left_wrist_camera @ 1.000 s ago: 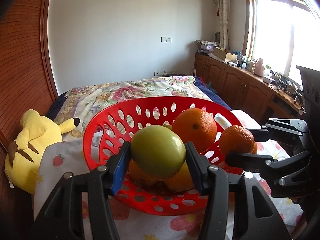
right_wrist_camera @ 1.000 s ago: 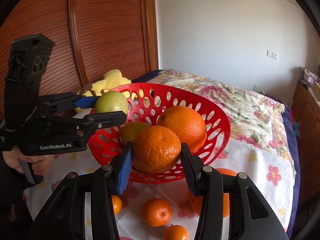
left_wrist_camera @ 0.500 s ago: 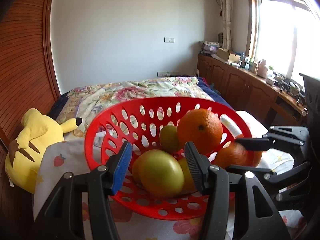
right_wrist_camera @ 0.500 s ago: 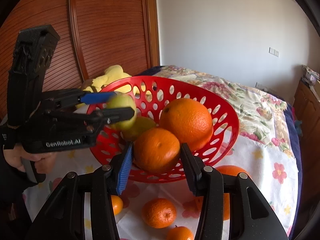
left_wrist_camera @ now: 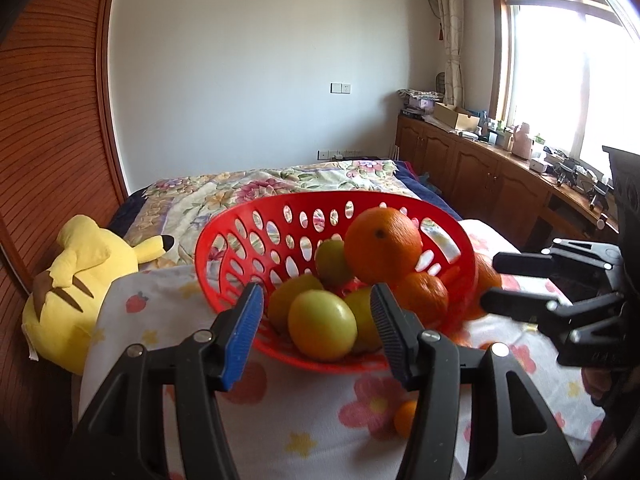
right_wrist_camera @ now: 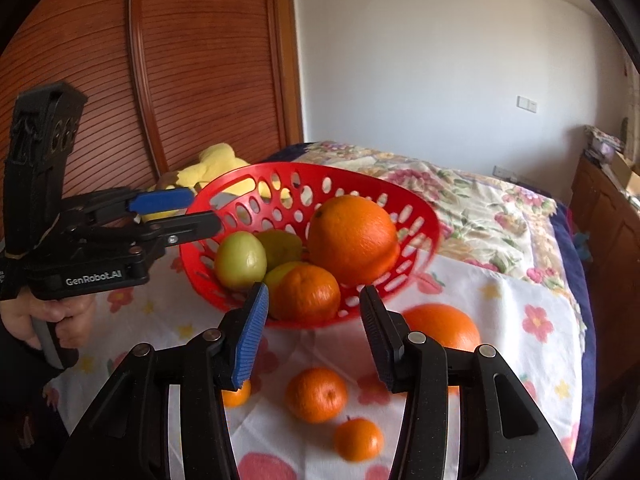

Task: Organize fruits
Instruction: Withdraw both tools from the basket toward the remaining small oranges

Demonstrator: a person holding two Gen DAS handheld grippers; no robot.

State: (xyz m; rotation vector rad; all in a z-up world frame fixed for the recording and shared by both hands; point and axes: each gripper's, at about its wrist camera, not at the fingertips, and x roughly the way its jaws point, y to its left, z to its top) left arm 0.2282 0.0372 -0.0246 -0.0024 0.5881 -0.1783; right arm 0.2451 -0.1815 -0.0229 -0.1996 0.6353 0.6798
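A red perforated basket point(left_wrist_camera: 240, 240) point(right_wrist_camera: 380, 196) sits on a floral cloth and holds a big orange point(left_wrist_camera: 382, 250) point(right_wrist_camera: 352, 236), a smaller orange point(left_wrist_camera: 420, 294) point(right_wrist_camera: 306, 290) and several green fruits. The green fruit point(left_wrist_camera: 322, 324) point(right_wrist_camera: 240, 258) lies at the basket's near edge. My left gripper point(left_wrist_camera: 316, 332) is open and empty, just back from that fruit; it also shows in the right wrist view point(right_wrist_camera: 180, 210). My right gripper point(right_wrist_camera: 314, 320) is open and empty in front of the smaller orange; it also shows in the left wrist view point(left_wrist_camera: 492, 280).
Loose oranges lie on the cloth in front of the basket: a large one point(right_wrist_camera: 442, 322), a medium one point(right_wrist_camera: 316, 394), small ones point(right_wrist_camera: 358, 438) point(right_wrist_camera: 237, 394). A yellow plush toy point(left_wrist_camera: 76, 280) lies left of the basket. A wooden wardrobe stands at the left, cabinets at the right.
Both grippers opened and let their fruit go into the basket: the left dropped the green fruit, the right the smaller orange. Both grippers then pulled back from the basket.
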